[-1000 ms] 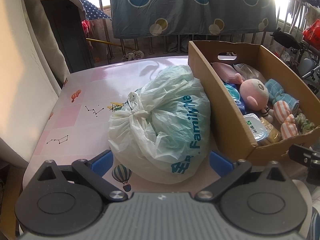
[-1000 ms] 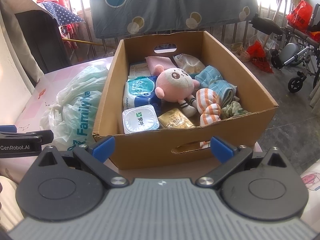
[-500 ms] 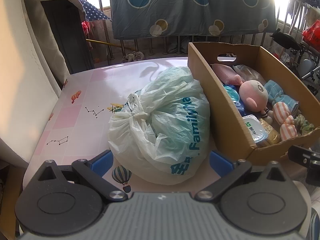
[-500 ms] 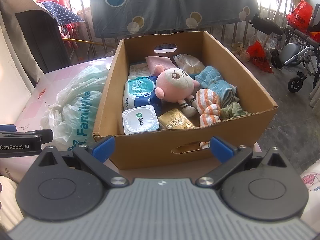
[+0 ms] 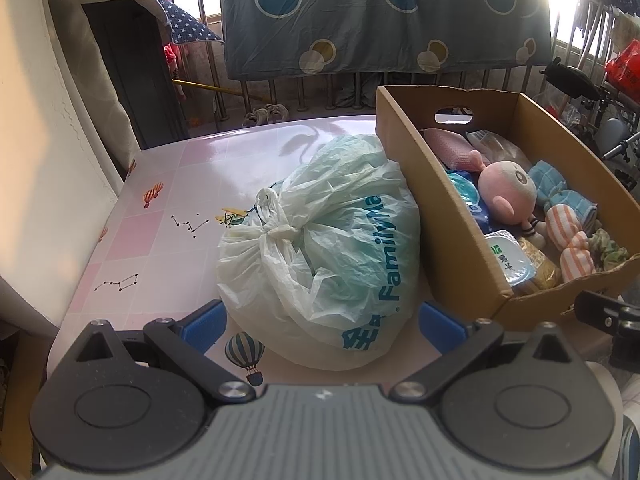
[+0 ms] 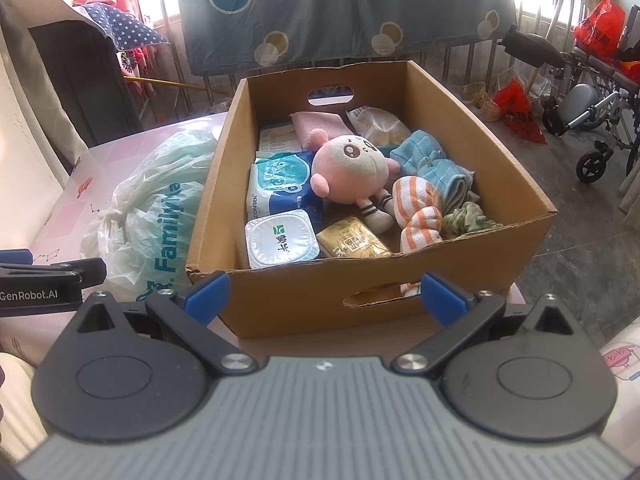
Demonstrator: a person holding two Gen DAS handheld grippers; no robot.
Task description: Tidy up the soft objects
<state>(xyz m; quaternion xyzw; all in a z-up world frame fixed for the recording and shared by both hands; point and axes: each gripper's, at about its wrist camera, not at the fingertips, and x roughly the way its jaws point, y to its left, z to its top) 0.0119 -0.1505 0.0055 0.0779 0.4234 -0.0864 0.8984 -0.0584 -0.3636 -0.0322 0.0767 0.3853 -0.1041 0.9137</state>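
- Covering the table (image 5: pixel 192 184) is a glossy pink sheet printed with hot-air balloons, constellations and a small plane; sunlight glares off its far end.
- A knotted white plastic bag (image 5: pixel 320 248) with blue lettering lies on the sheet, touching the left wall of a cardboard box (image 6: pixel 360 300).
- Inside the box a pink plush doll (image 6: pixel 352 172) rests on a blue tissue pack (image 6: pixel 280 188), beside rolled blue towels (image 6: pixel 436 168), an orange-striped cloth (image 6: pixel 418 208) and a sealed white tub (image 6: pixel 280 240).
- The left gripper (image 5: pixel 322 322) hangs wide open just short of the bag, holding nothing.
- The right gripper (image 6: pixel 324 296) is likewise spread, empty, facing the box's near wall.
- Behind, a grey-blue sheet with circles (image 5: pixel 380 16) hangs over metal railings; a wheelchair (image 6: pixel 592 112) and red bags stand on the bare floor at right.
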